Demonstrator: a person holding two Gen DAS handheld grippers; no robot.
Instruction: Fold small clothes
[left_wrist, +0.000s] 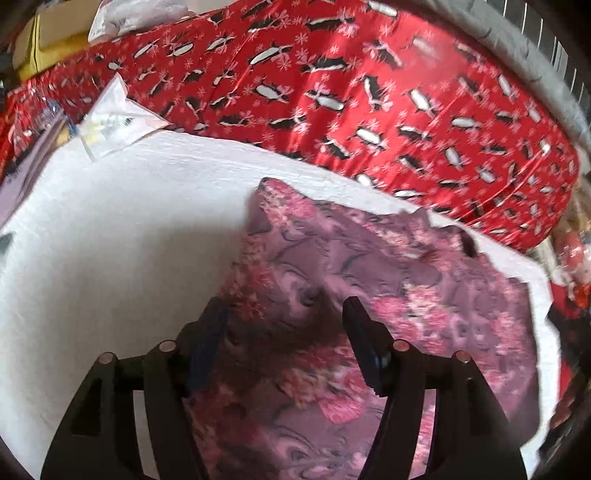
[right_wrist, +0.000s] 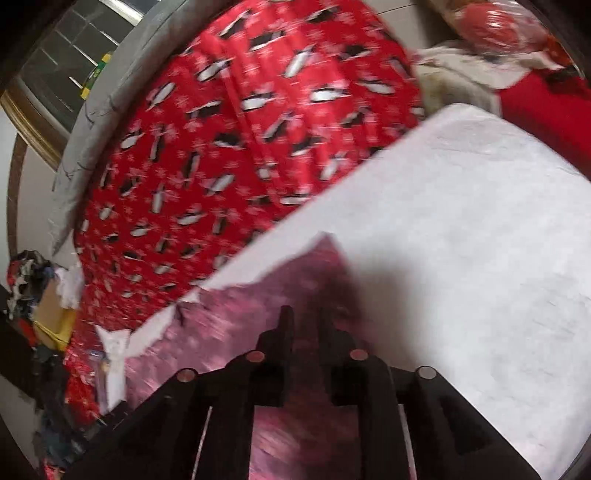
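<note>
A small pink and purple flowered garment (left_wrist: 388, 295) lies spread on a white towel (left_wrist: 122, 236). My left gripper (left_wrist: 284, 314) is open just above the garment's left part, one finger near its left edge. In the right wrist view the same garment (right_wrist: 236, 332) lies on the white towel (right_wrist: 461, 240). My right gripper (right_wrist: 306, 317) hovers over the garment near its far corner with its fingers close together. The picture is blurred and I cannot tell if cloth is pinched between them.
A red bedspread with black and white penguins (left_wrist: 351, 85) lies beyond the towel. A clear plastic packet (left_wrist: 114, 122) rests at the towel's far left corner. A grey headboard edge (right_wrist: 85, 122) and a cluttered pile (right_wrist: 29, 280) border the bed.
</note>
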